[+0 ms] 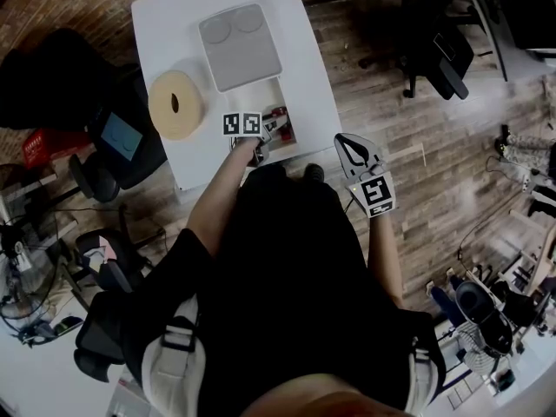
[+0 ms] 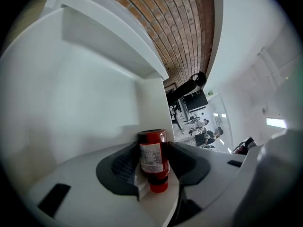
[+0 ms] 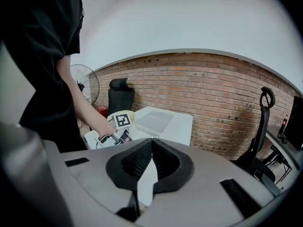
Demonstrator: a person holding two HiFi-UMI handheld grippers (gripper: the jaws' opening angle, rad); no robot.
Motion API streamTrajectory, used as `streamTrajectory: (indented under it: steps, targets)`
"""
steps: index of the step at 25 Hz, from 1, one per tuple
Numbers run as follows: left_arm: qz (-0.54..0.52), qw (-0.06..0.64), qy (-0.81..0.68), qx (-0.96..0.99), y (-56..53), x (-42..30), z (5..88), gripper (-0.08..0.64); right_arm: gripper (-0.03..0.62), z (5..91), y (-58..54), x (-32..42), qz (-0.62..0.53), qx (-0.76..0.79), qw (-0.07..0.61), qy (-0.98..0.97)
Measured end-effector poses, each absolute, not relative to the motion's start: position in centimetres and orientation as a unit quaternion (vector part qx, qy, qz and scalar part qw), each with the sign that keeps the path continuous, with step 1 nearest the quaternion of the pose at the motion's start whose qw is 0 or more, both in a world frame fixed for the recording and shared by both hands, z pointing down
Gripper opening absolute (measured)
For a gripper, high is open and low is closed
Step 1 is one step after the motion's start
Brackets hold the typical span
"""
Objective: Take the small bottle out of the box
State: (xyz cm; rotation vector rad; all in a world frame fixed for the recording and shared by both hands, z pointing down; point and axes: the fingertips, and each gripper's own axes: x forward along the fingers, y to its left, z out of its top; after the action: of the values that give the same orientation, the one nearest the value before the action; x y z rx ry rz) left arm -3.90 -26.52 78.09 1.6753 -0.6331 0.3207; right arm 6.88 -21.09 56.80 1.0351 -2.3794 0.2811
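In the left gripper view a small red bottle with a white label and red cap sits between the pads of my left gripper, both pads against its sides. The white inner wall of the box rises behind it. From the head view, the left gripper reaches into the open white box near the table's front edge, where the red bottle shows. My right gripper hangs off the table's right side over the floor, shut with nothing in it; its pads meet at the tips.
A grey lid lies on the white table behind the box. A cream roll of tape sits at the table's left edge. Office chairs stand on the wooden floor, and a brick wall runs behind.
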Motion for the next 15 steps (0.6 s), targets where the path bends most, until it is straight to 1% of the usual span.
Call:
streamTrajectory:
  steps: [15]
  targets:
    - [0.121, 0.597, -0.275, 0.744, -26.0, -4.2, 76.9, 0.201, -0.002, 56.2, -20.5, 7.3, 0.093, 0.373, 0.265, -0.884]
